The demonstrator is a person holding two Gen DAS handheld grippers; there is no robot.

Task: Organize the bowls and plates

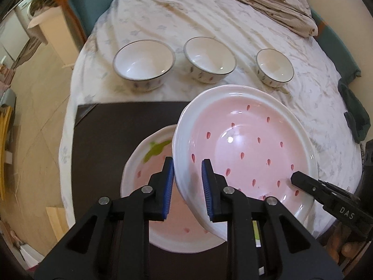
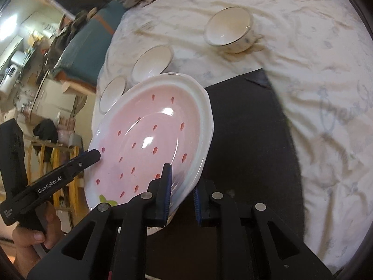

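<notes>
Bed: patterned sheet [image 1: 209,23] under a dark mat [image 1: 112,126].
Held strawberry plate [image 1: 244,144]: tilted above the mat, over a second strawberry plate [image 1: 149,163].
Left gripper [image 1: 187,186]: clamped on its near rim.
Right gripper [image 2: 183,191]: clamped on the opposite rim.
Bowls [image 1: 144,66]: three, beyond the mat.

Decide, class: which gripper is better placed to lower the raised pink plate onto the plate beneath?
Probably left: the left gripper grips the pink strawberry-patterned ceramic plate directly above the matching second plate.
</notes>
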